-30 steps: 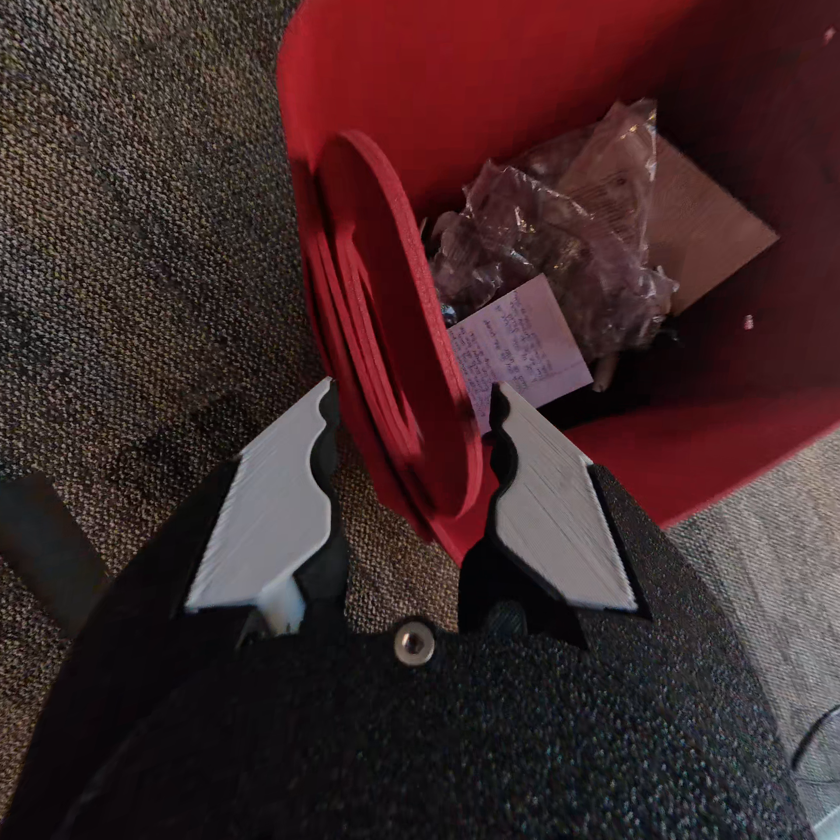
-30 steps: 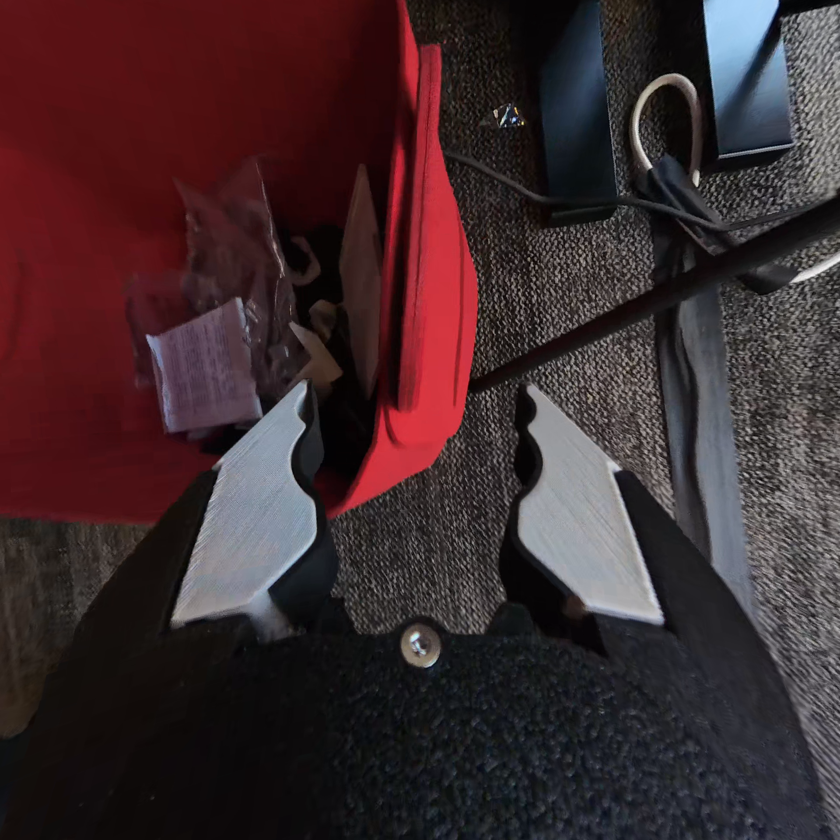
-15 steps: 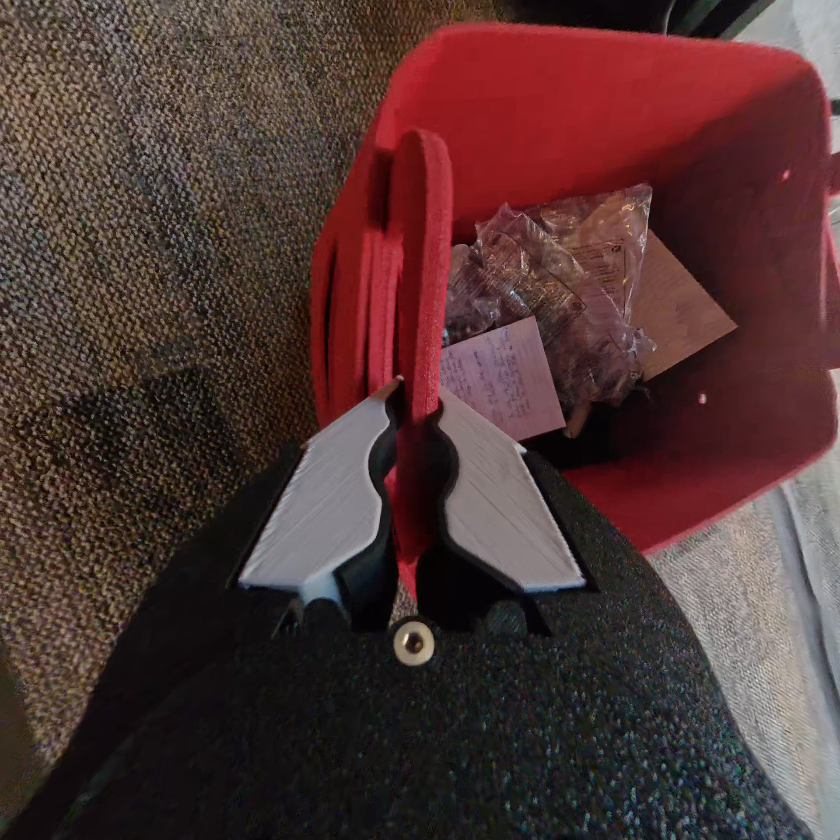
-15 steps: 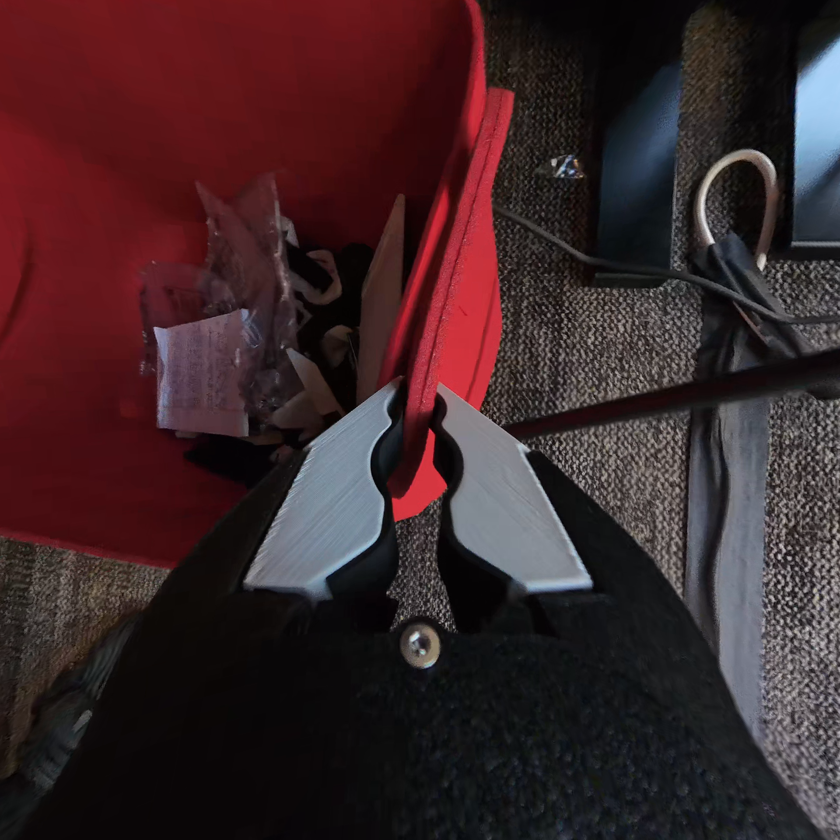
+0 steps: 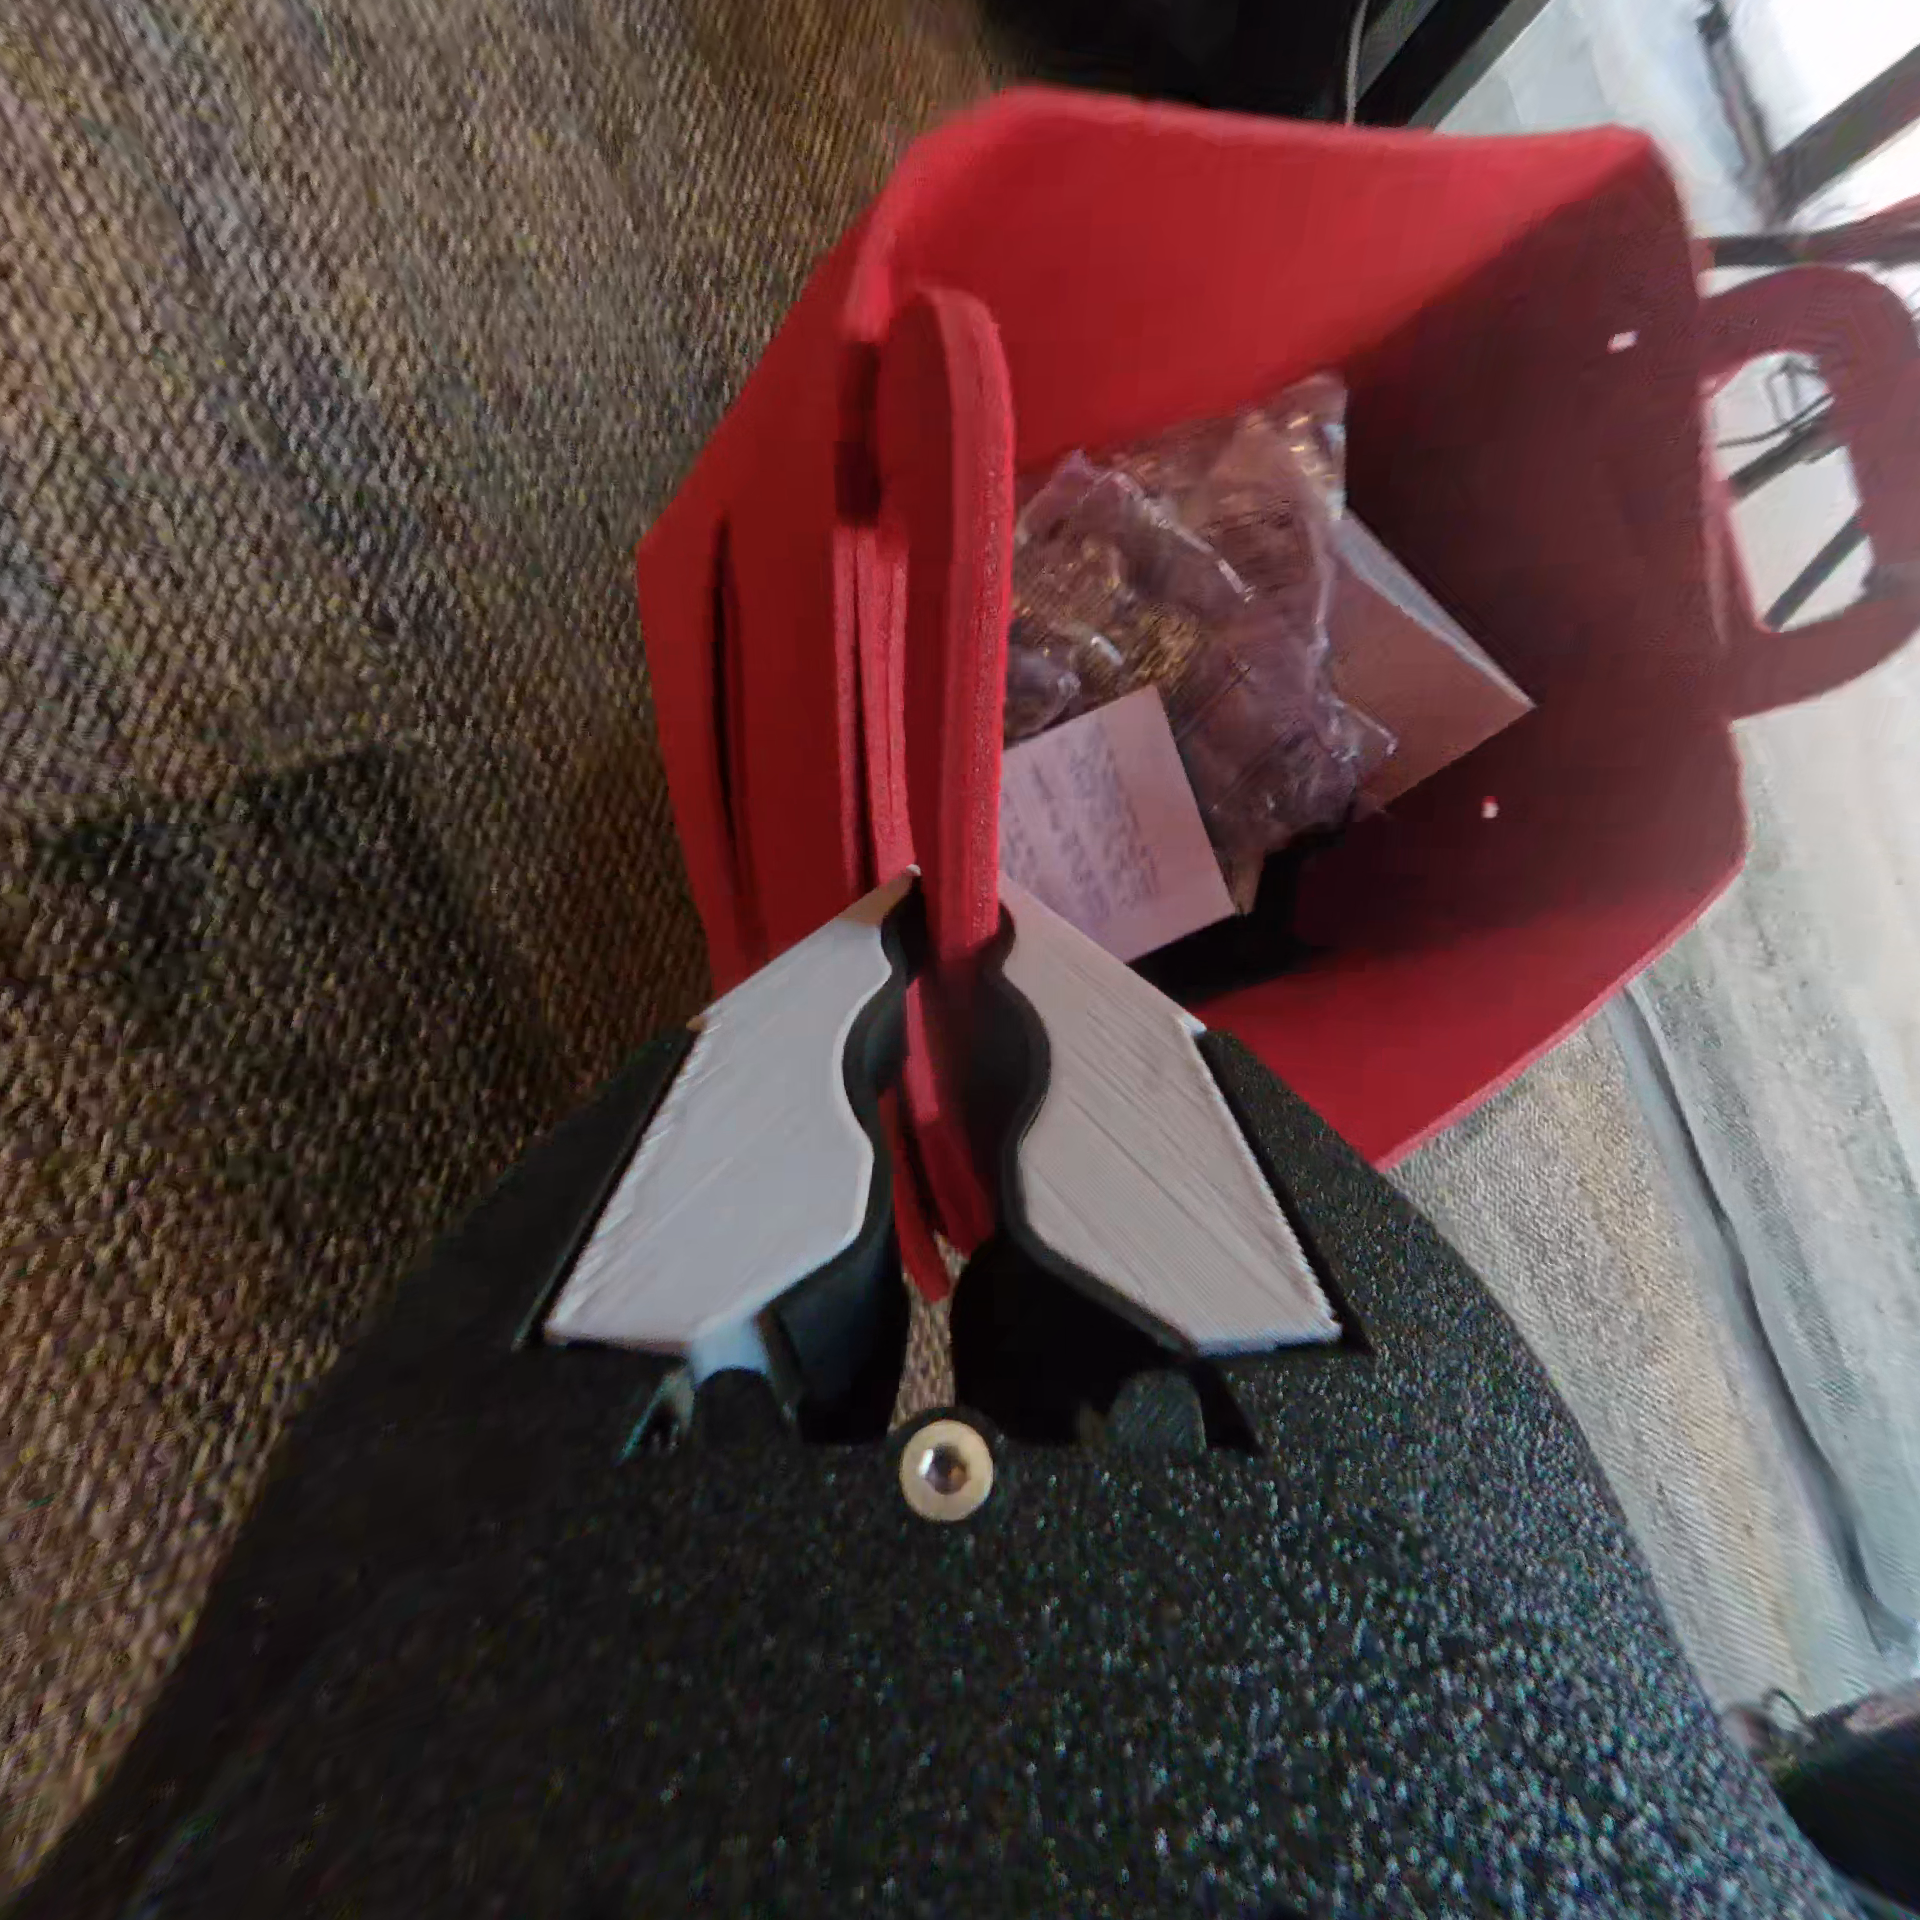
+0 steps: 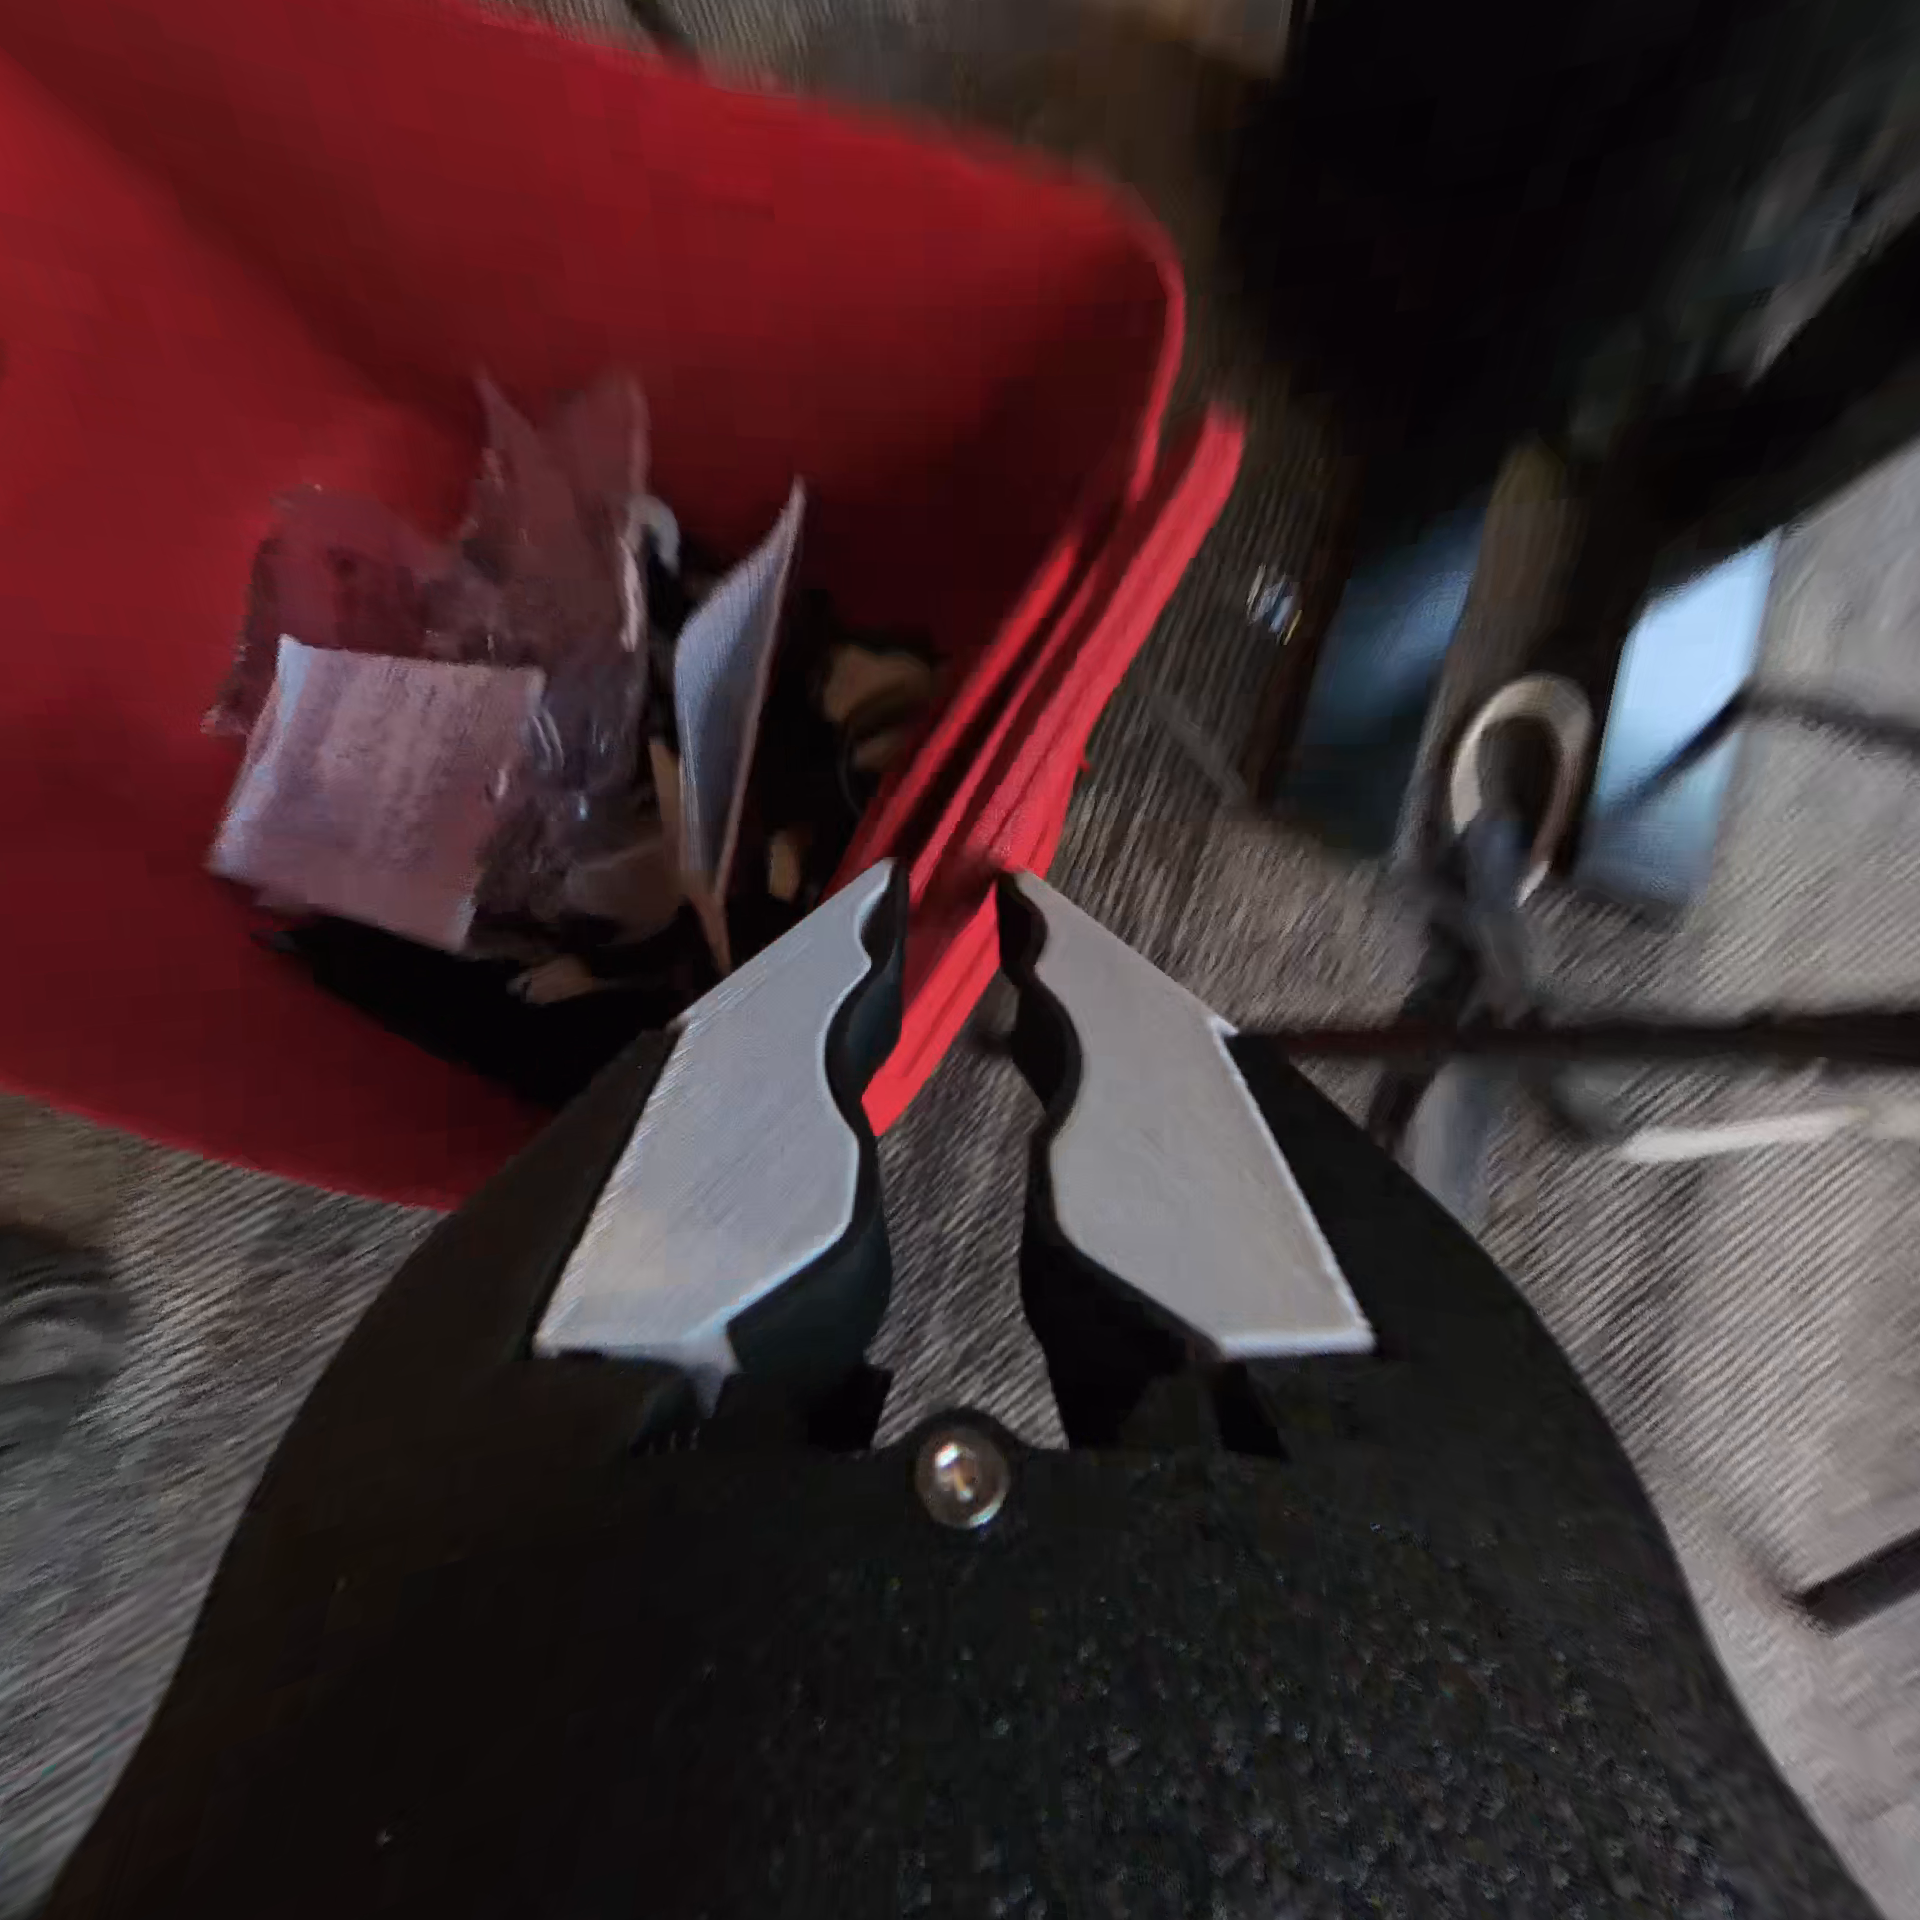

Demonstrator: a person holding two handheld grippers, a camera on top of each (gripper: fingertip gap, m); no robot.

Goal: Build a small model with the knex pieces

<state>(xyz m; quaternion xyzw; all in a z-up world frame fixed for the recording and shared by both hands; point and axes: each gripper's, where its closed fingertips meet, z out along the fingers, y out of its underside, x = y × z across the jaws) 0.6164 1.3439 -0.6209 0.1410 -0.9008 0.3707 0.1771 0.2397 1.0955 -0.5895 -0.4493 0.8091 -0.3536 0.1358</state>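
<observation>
The left gripper (image 5: pixel 951 914) is clamped on a flat handle (image 5: pixel 961 582) of a red felt bag (image 5: pixel 1195 260); its ribbed white fingers (image 5: pixel 769 1132) with wavy black pads press the thick strap from both sides. The right gripper (image 6: pixel 951 883) grasps the opposite handle (image 6: pixel 1049 748) in the same way, at the bag's other side. Inside, on the bottom, lie crumpled clear plastic bags (image 5: pixel 1195 582), a white printed paper slip (image 5: pixel 1101 821) and a brown cardboard piece (image 5: pixel 1423 655). The bag is over rough, speckled carpet (image 5: pixel 312 520). Beside it, dark cables (image 6: pixel 1610 1039) cross the carpet, blurred.
</observation>
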